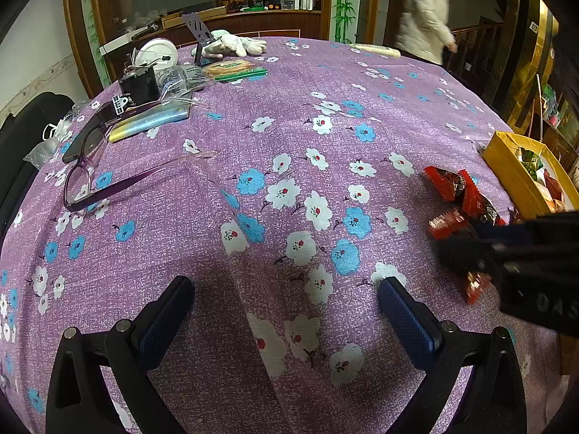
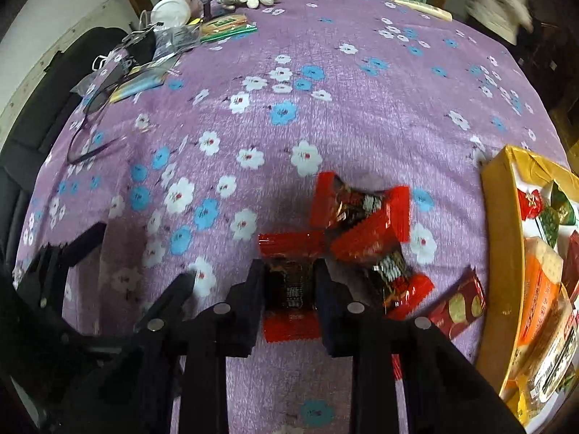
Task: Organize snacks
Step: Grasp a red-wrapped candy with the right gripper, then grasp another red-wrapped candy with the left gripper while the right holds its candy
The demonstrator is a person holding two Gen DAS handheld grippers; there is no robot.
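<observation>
the right gripper [image 2: 289,289] is pinching one red snack [image 2: 287,289] near the table's right edge, the left gripper [image 1: 286,311] is hovering spread, and, seemingly, four loose packets are waiting beside the part-filled yellow box [image 2: 499,217].

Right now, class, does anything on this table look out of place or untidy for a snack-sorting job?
Yes. Several red snack packets lie loose and overlapping on the cloth beside the yellow box instead of inside it. The right gripper is shut on one packet. Purple glasses lie far off to the left and are no snack.
</observation>
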